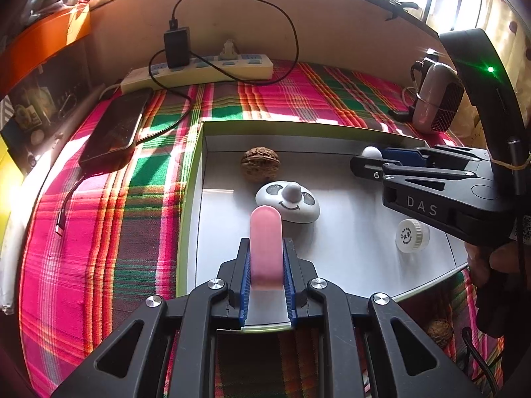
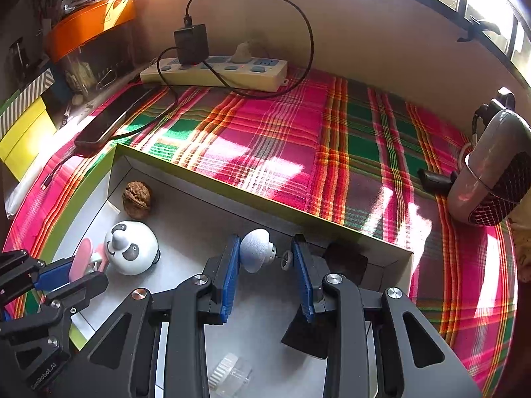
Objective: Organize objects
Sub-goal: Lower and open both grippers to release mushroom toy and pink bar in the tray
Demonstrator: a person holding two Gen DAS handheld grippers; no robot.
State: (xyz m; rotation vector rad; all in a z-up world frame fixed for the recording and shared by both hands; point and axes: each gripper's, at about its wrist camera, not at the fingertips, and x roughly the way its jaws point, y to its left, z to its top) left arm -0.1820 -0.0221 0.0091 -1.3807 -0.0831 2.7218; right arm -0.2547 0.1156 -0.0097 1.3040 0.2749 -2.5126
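My left gripper [image 1: 266, 248] is shut on a pink rounded stick [image 1: 265, 242] and holds it over the white tray [image 1: 348, 245], just in front of a white panda figure [image 1: 288, 200]. A walnut [image 1: 260, 164] lies behind the panda. A white bottle cap [image 1: 412, 234] lies at the tray's right. My right gripper [image 2: 265, 255] is open over the tray's far side, jaws either side of a small grey-white mushroom-shaped piece [image 2: 255, 253] with a tiny wheel part [image 2: 287, 258] beside it. The right gripper also shows in the left wrist view [image 1: 368, 161].
The tray sits on a plaid cloth [image 2: 282, 126]. A phone [image 1: 116, 129] on a cable, a power strip [image 1: 199, 69] with a black charger, and a small grey fan [image 2: 491, 172] lie around it. A second walnut [image 1: 438, 331] lies outside the tray. A clear plastic piece [image 2: 229, 374] lies under my right gripper.
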